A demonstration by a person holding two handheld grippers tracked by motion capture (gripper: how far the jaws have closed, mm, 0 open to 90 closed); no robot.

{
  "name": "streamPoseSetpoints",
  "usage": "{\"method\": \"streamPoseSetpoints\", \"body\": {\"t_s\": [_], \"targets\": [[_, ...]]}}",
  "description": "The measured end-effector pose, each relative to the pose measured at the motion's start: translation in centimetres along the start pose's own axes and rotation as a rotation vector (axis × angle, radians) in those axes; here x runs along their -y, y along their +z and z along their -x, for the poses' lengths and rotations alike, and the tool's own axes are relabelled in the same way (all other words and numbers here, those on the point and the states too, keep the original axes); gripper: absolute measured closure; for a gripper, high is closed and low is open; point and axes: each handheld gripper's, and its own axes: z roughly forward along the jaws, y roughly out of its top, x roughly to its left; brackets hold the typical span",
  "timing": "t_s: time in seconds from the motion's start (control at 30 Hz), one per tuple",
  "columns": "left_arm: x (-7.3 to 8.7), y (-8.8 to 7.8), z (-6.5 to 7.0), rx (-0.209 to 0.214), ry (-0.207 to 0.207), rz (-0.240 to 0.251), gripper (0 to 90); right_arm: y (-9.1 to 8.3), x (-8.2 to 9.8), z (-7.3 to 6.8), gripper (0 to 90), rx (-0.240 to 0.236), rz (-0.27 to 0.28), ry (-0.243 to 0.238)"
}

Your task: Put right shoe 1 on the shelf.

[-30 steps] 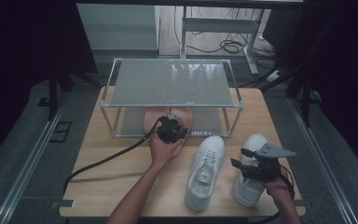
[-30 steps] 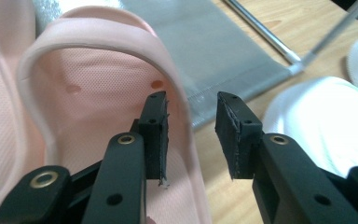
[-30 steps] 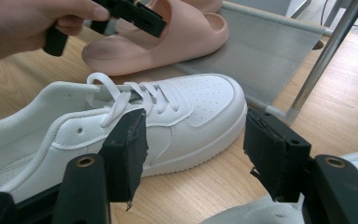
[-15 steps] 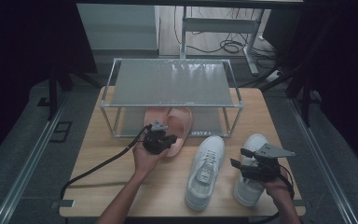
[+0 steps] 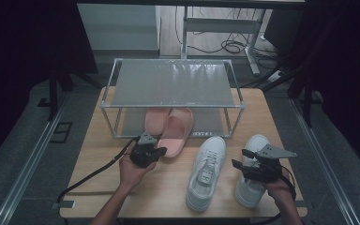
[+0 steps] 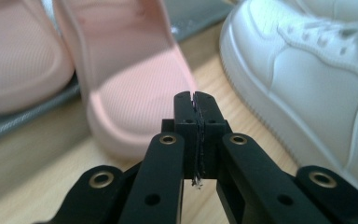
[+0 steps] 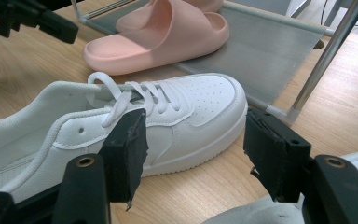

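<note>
Now the left gripper [image 5: 155, 151] has just been closing and its jaws stand pressed together with nothing between them, as the left gripper view shows; its tip sits just near of the heel of the near pink slipper [image 5: 176, 132]. The right gripper [image 5: 243, 159] hovers with its jaws wide apart and empty, above the right white sneaker [image 5: 251, 171] at the near right of the table [image 5: 89, 164].

Judging from how things lie, the work in hand looks like putting footwear on the shoe rack [image 5: 173, 84], with this slipper being nudged in. To do it well, I would keep the closed tip low and square against the middle of the heel rim and push straight toward the far side, so the slipper slides along the lower shelf without swinging into its partner. A push off to one side would likely turn it.

The slipper is a soft, thick-soled slide in pale pink with a broad strap and a finely ribbed footbed. Its toe lies under the rack's top shelf, its heel juts out onto the wooden table, slanted a little to the right. The second pink slipper [image 5: 155, 119] lies just to its left, farther in. The left white sneaker [image 5: 206, 171] rests right of the slipper's heel, toe pointing far.
</note>
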Motion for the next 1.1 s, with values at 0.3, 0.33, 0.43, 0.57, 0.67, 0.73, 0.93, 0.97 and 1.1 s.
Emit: {"method": "streamPoseSetpoints", "body": {"t_s": [0.3,0.33,0.43,0.57,0.67,0.73,0.93,0.97,1.1], "targets": [[1.4,-0.1,0.2,-0.007,0.056,-0.054,89.5,0.1,0.0,0.0,39.7,0.002,-0.001,0.0],[1.4,0.0,0.3,-0.006,0.058,-0.059,89.5,0.1,0.0,0.0,39.7,0.001,-0.002,0.0],[1.2,0.3,0.5,0.004,0.087,-0.076,89.5,0.1,0.0,0.0,39.8,0.0,-0.003,-0.002],[1.0,0.6,0.9,0.015,0.115,-0.092,89.5,0.1,0.0,0.0,39.7,-0.002,-0.003,0.001],[0.9,0.8,1.0,0.012,0.128,-0.105,89.6,0.1,0.0,0.0,39.7,-0.002,-0.002,0.002],[0.8,1.1,1.0,0.001,0.132,-0.117,89.7,0.1,0.0,0.0,39.7,-0.001,-0.001,0.0],[0.7,1.4,0.7,-0.003,0.123,-0.122,89.8,-0.1,0.0,0.1,39.7,0.004,0.005,0.0],[0.6,1.5,0.7,-0.003,0.123,-0.124,89.8,-0.1,0.0,0.1,39.7,0.004,0.007,0.003],[0.6,1.8,0.5,-0.003,0.124,-0.133,89.8,-0.2,-0.1,0.0,39.7,0.004,0.006,0.0]]}}
